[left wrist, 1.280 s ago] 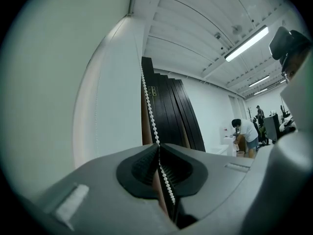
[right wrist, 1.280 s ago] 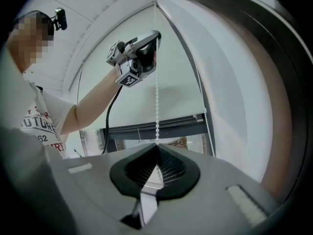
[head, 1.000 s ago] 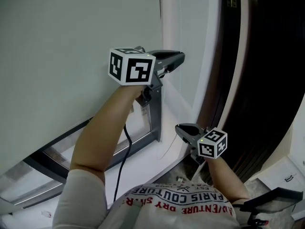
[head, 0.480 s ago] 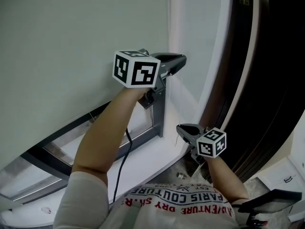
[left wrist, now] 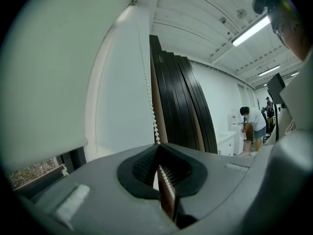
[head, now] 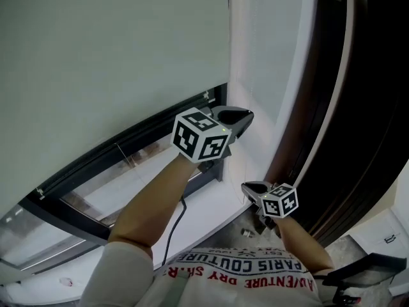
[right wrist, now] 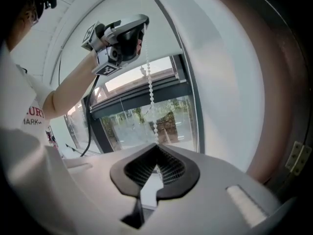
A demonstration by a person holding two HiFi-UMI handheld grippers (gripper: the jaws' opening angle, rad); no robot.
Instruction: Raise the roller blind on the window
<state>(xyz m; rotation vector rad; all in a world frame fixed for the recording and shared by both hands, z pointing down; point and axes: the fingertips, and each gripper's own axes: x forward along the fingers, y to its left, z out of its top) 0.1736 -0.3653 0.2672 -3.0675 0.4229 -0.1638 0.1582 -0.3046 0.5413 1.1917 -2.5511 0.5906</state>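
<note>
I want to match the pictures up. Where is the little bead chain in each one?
Head view: too thin to make out.
Left gripper view: the bead chain hangs down the middle into the left hand-held gripper, which is shut on it.
Right gripper view: it hangs down the middle into the right hand-held gripper, also shut on it.
Shared landmark: the dark window frame.

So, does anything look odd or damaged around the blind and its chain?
Nothing stands out. The blind hangs smooth; the bead chain runs unbroken, pinched by the left hand-held gripper and the right hand-held gripper.
</note>
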